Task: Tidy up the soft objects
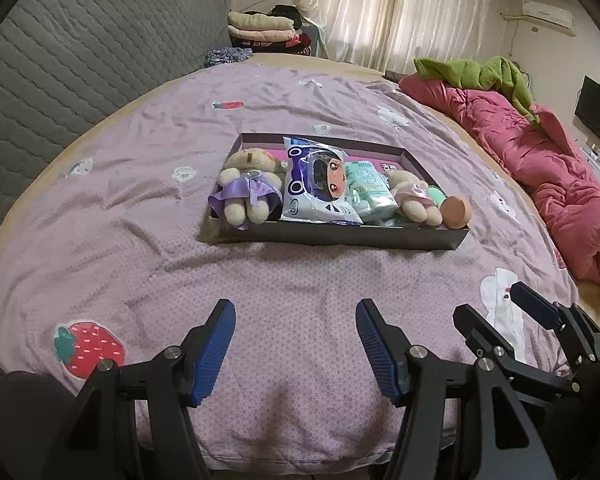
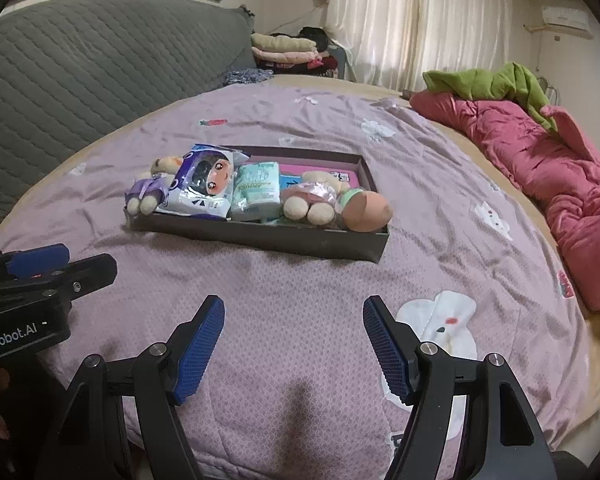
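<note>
Your two tongs, left and right, gape wide, gripping nothing; your box carries two dolls, two packets, one ball.

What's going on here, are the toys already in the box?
Both grippers, left and right, hover open and empty over the purple bedspread, short of the shallow dark box. The box already holds a purple-dressed plush doll, a cartoon-face packet, a green tissue pack, a pink-dressed plush doll and an orange sponge.
</note>
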The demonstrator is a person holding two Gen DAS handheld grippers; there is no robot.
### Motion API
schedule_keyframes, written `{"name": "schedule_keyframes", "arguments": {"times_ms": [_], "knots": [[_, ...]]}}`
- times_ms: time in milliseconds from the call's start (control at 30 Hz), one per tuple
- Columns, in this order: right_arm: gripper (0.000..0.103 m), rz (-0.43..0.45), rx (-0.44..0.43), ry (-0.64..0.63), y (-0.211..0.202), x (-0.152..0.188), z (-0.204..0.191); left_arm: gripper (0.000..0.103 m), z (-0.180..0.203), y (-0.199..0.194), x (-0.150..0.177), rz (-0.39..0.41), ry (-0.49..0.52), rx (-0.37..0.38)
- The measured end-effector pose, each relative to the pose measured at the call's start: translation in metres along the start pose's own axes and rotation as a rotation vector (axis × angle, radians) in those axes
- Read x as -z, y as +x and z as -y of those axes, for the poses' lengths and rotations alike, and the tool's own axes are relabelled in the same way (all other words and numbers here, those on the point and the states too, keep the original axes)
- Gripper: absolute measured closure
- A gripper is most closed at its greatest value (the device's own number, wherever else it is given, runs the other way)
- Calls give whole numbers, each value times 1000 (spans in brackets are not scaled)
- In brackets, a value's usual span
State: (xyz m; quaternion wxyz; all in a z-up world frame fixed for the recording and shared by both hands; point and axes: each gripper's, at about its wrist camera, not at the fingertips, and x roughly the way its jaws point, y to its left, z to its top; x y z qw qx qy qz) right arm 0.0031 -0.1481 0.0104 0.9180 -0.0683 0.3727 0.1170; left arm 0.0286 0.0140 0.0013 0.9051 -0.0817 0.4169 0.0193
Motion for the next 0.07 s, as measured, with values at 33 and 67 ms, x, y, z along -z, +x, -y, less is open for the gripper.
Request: {"name": "schedule_keyframes", "arguments": {"times_ms": [33, 67], "knots": [[30, -2, -2, 3, 1, 0, 1, 41, 0, 1, 1, -6, -1, 2], [30, -5, -4, 7, 3, 0, 1, 41, -1, 3, 1, -11, -1, 2]]}}
